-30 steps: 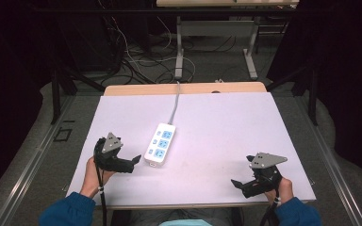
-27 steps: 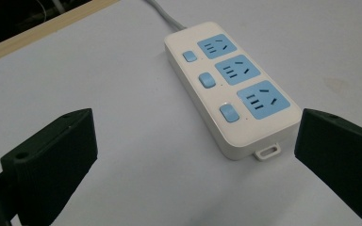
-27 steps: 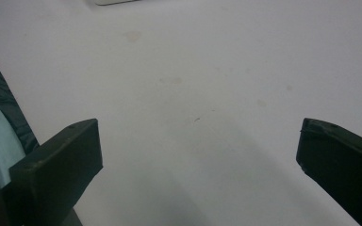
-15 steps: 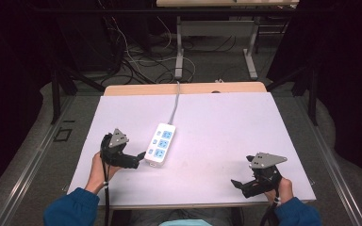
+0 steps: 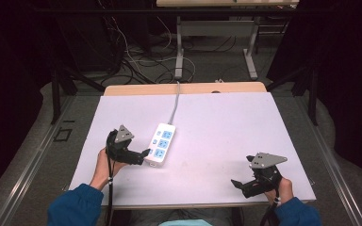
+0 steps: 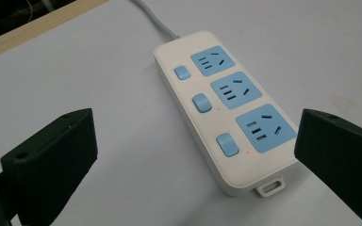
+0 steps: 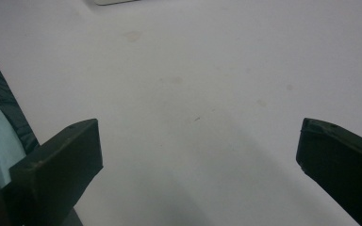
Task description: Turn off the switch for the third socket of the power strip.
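A white power strip [image 5: 160, 143] with three blue sockets and three blue switches lies left of the table's middle, its grey cord [image 5: 174, 104] running to the far edge. My left gripper [image 5: 143, 154] is open right at the strip's near end. In the left gripper view the power strip [image 6: 226, 110] lies between the spread jaws, which do not touch it; my left gripper [image 6: 195, 162] hovers just short of it. My right gripper [image 5: 235, 182] is open near the front right of the table, holding nothing. In its own view my right gripper [image 7: 200, 162] faces bare tabletop.
The white table top [image 5: 226, 127] has a wooden strip [image 5: 188, 88] along its far edge. Beyond it stand metal table legs [image 5: 179, 52] and loose cables [image 5: 136, 61] on the floor. A corner of the strip [image 7: 115, 2] peeks in at the right gripper view's top.
My left gripper has moved forward and right, from the table's left edge up to the near end of the power strip. The right gripper has stayed put.
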`<state>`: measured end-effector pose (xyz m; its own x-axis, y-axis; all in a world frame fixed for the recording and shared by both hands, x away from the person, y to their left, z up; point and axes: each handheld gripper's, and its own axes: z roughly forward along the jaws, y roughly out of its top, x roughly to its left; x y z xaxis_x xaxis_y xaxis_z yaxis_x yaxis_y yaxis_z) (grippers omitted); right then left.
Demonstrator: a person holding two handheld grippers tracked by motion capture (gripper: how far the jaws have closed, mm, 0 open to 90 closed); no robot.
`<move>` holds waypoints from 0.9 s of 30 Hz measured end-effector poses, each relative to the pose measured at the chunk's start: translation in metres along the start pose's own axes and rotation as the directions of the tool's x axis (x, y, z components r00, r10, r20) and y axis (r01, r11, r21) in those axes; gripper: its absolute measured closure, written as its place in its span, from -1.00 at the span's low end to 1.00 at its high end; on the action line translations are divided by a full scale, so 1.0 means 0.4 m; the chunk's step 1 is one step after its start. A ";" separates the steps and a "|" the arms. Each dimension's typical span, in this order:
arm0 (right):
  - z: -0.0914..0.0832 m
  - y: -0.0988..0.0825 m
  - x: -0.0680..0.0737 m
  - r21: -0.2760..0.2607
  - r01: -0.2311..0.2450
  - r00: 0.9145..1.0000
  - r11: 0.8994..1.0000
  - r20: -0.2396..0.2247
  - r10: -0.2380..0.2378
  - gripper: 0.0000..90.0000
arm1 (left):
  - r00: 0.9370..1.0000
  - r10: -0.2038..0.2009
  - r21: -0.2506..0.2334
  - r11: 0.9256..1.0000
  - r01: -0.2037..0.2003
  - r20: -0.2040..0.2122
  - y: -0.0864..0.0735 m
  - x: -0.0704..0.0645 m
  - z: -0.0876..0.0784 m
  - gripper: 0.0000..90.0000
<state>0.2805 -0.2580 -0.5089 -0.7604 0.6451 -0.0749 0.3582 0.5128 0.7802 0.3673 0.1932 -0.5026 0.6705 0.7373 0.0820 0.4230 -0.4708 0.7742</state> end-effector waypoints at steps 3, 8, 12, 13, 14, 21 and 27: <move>0.002 0.000 0.001 -0.005 -0.002 1.000 1.000 0.007 0.002 -0.99 | 1.000 0.009 0.005 1.000 -0.009 -0.002 0.002 0.002 0.007 -0.98; 0.000 0.000 0.002 0.002 -0.010 1.000 1.000 0.002 0.010 -0.99 | 1.000 0.005 0.005 1.000 -0.005 0.015 0.006 -0.004 0.017 -0.78; 0.001 -0.001 0.002 -0.005 -0.006 1.000 1.000 0.006 0.006 -0.98 | 0.999 -0.002 0.001 1.000 0.002 0.035 0.008 -0.009 0.022 -0.34; 0.000 0.000 0.001 0.004 -0.010 1.000 1.000 0.000 0.010 -0.98 | 0.999 0.005 0.006 1.000 -0.006 0.049 0.009 -0.009 0.023 -0.27; 0.001 0.000 0.001 0.002 -0.006 1.000 1.000 -0.001 0.006 -0.98 | 0.999 0.004 0.003 1.000 -0.004 0.052 0.009 -0.009 0.024 -0.10; 0.001 -0.001 0.003 -0.001 -0.015 1.000 1.000 0.004 0.015 -0.98 | 0.993 -0.003 -0.008 1.000 0.004 0.116 0.007 -0.016 0.034 0.60; 0.001 0.000 0.001 0.004 -0.009 1.000 1.000 -0.001 0.009 -0.98 | 0.990 0.004 0.000 1.000 -0.004 0.141 -0.001 -0.020 0.044 0.99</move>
<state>0.2804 -0.2575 -0.5093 -0.7577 0.6491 -0.0679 0.3669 0.5096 0.7783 0.3725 0.1792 -0.5144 0.7510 0.6602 -0.0043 0.4208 -0.4737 0.7737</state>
